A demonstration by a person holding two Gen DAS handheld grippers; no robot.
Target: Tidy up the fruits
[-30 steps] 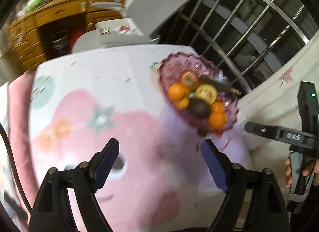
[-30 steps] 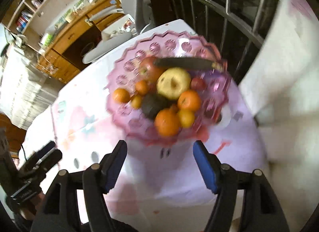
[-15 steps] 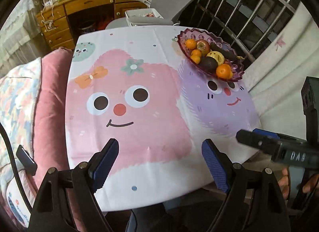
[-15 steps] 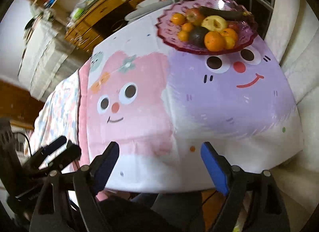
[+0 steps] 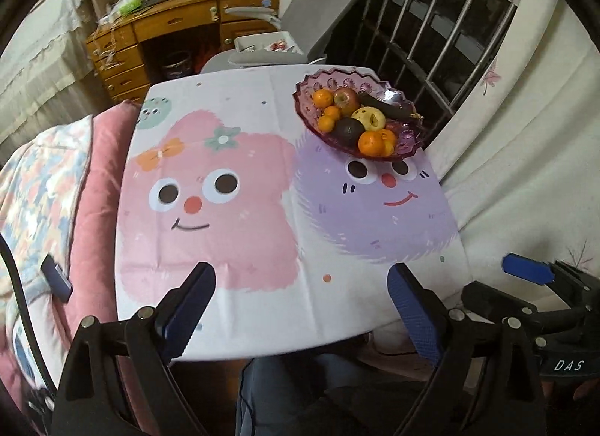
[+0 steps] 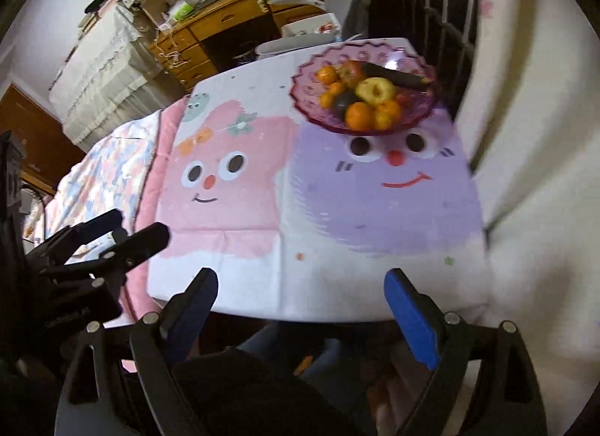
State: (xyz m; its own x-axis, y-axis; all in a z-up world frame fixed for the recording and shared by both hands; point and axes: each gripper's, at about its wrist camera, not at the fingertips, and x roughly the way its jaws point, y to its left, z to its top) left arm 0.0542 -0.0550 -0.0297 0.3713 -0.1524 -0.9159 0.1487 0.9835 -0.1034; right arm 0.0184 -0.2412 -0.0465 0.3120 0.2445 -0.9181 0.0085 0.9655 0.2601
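Cartoon tablecloth, fruit bowl at its far right corner.
Left gripper and right gripper spread wide, holding nothing, above the near edge.

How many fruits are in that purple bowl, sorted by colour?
Counted in the right wrist view, in the purple bowl:
Orange fruits: 6
Yellow fruit: 1
Red fruits: 2 (the smaller one is partly hidden)
Dark round fruit: 1
Dark long fruit: 1
Total: 11
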